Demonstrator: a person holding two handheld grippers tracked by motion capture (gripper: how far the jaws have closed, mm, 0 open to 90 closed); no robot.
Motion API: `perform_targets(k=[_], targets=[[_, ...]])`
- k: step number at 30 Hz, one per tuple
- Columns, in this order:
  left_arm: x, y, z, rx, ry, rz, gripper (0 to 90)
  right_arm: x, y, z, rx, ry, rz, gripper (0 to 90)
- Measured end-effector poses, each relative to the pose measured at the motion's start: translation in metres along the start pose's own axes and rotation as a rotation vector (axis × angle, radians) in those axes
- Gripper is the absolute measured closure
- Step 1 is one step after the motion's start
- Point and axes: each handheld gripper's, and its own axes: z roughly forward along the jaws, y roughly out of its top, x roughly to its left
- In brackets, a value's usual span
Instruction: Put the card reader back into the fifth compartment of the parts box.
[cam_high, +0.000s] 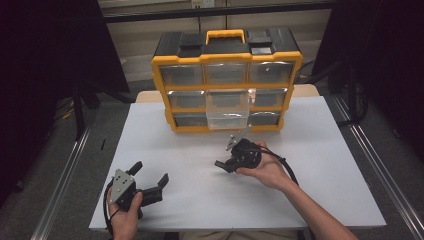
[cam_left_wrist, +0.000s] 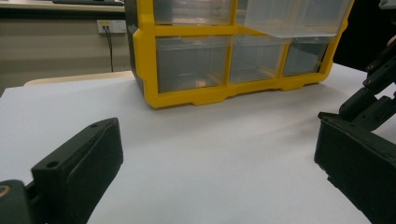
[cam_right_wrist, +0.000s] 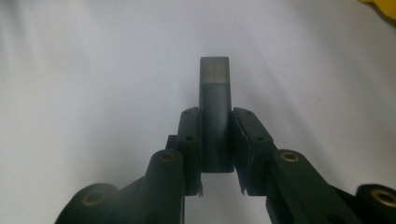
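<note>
A yellow-and-black drawer organizer (cam_high: 227, 80) stands at the back of the white table; its clear middle drawer (cam_high: 227, 107) is pulled out. My right gripper (cam_high: 220, 165) hovers in front of it, tipped to the left, shut on a small dark grey block. In the right gripper view, the block (cam_right_wrist: 215, 79) sticks out past the right gripper (cam_right_wrist: 215, 121) above bare table. My left gripper (cam_high: 150, 172) rests near the front left with its jaws wide apart and nothing between them. The left gripper view has the left gripper (cam_left_wrist: 217, 135) facing the organizer (cam_left_wrist: 187, 95).
The white tabletop (cam_high: 320, 150) has open room on both sides of the organizer. Metal rails (cam_high: 65, 170) run along the floor left and right of the table. The other gripper (cam_left_wrist: 378, 88) shows at the right edge of the left gripper view.
</note>
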Motion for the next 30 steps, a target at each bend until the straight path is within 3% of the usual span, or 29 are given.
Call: perform_targets(k=[11, 15, 30], targets=[[-0.001, 0.000, 0.000, -0.002, -0.002, 0.005, 1.4, 0.000, -0.002, -0.016, -0.072, 0.004, -0.011, 74.0], [-0.001, 0.000, 0.000, 0.001, 0.000, 0.008, 1.3, 0.001, -0.001, -0.025, -0.133, -0.003, -0.037, 73.9], [-0.001, 0.000, 0.001, 0.000, 0.003, 0.009, 1.3, 0.000, -0.003, -0.041, -0.186, -0.008, -0.041, 73.9]])
